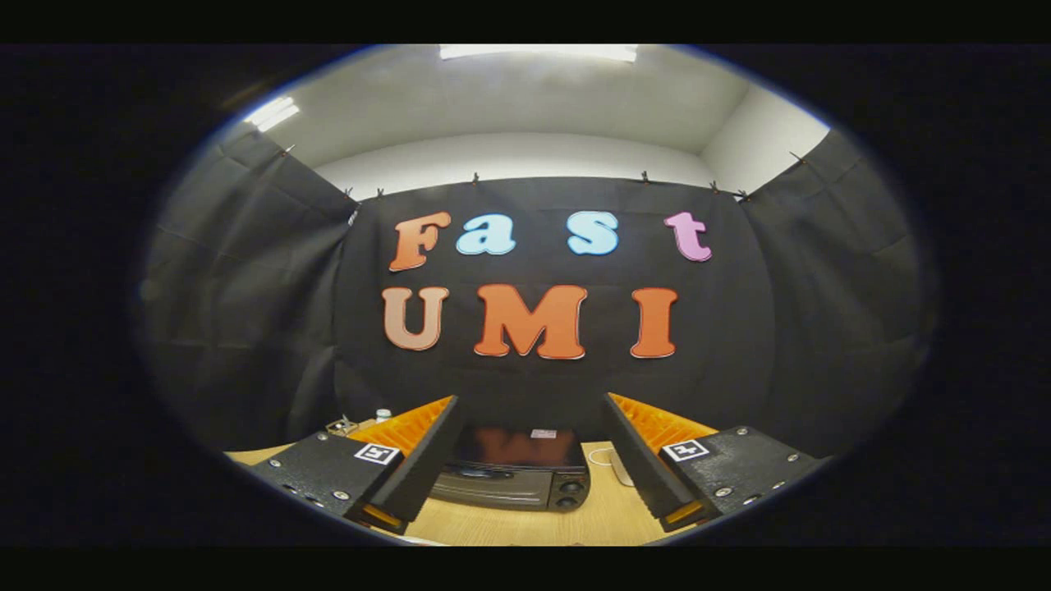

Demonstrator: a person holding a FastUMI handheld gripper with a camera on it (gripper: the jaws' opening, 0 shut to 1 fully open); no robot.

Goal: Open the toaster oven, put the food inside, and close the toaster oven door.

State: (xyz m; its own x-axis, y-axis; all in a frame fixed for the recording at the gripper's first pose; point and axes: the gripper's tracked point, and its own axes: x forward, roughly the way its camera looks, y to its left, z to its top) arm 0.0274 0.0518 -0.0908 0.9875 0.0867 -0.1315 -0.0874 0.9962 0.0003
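Hovering wide above the oven

Gripper point(525, 460) spread wide, holding nothing. Oven point(513, 480) sits on the worktop point(525, 525) beyond and between the fingers point(410, 468), door shut, knobs on its right side. Small clutter lies past the left finger.

A dark, glossy-topped toaster oven point(516, 474) with a grey metal front sits on the light wooden table point(525, 525), its door shut and upright. A dark handle runs across the upper door, and two round black knobs stack at the front's right side. It lies ahead of the gripper point(532, 443), framed between the wide-spread fingers.
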